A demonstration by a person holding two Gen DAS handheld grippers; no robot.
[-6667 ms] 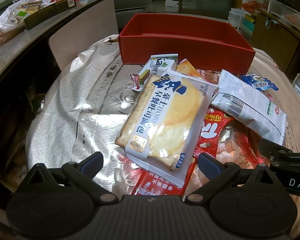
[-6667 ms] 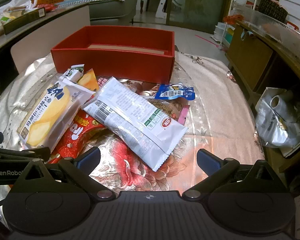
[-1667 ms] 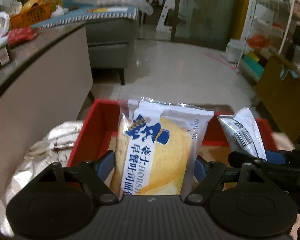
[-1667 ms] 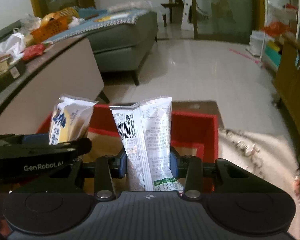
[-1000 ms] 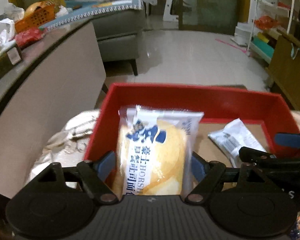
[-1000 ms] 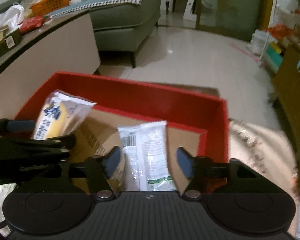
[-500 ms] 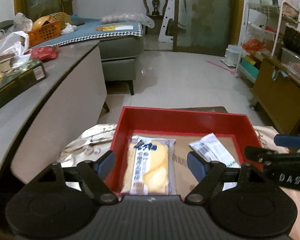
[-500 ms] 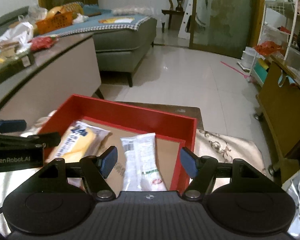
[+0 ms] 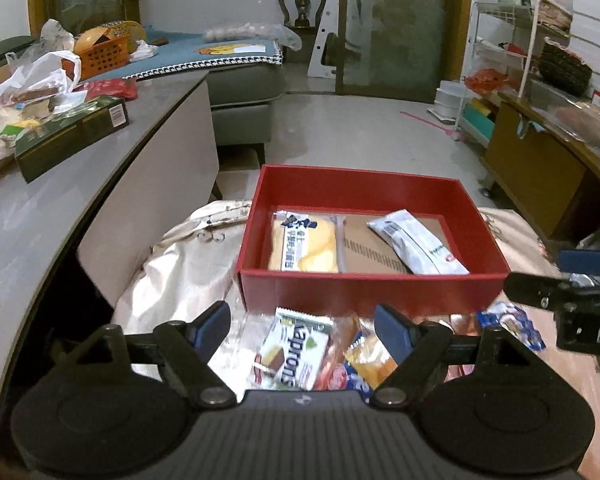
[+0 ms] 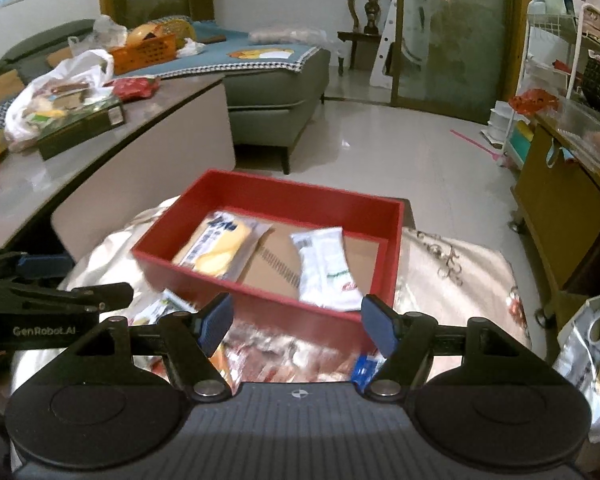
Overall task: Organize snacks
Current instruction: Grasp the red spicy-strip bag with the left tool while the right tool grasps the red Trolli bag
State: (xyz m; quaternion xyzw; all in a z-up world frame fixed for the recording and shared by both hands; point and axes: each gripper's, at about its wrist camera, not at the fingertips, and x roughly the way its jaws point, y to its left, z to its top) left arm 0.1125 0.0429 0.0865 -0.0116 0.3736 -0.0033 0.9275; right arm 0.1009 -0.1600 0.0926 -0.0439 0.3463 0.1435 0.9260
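Note:
A red box [image 9: 372,290] [image 10: 260,304] stands on the cloth-covered table. Inside it lie a yellow toast packet [image 9: 303,246] [image 10: 220,248] on the left and a white snack packet [image 9: 418,247] [image 10: 324,270] on the right. My left gripper [image 9: 302,326] is open and empty, pulled back above loose snacks: a white Napolitanke-style wafer pack [image 9: 294,350] and an orange packet [image 9: 370,356]. My right gripper [image 10: 296,322] holds nothing and its jaws are opening, in front of the box's near wall. A blue packet [image 9: 512,326] [image 10: 366,366] lies near the box.
A grey curved counter [image 9: 60,200] with a green carton [image 9: 72,136] and bags runs along the left. A sofa [image 10: 268,80] stands beyond. A wooden cabinet [image 10: 560,208] and a wire shelf stand at the right. A silver bag [image 10: 592,356] hangs off the table's right side.
Both grippers let go of their packets into the red box, then drew back and up; the box now looks smaller and loose snacks show in front of it.

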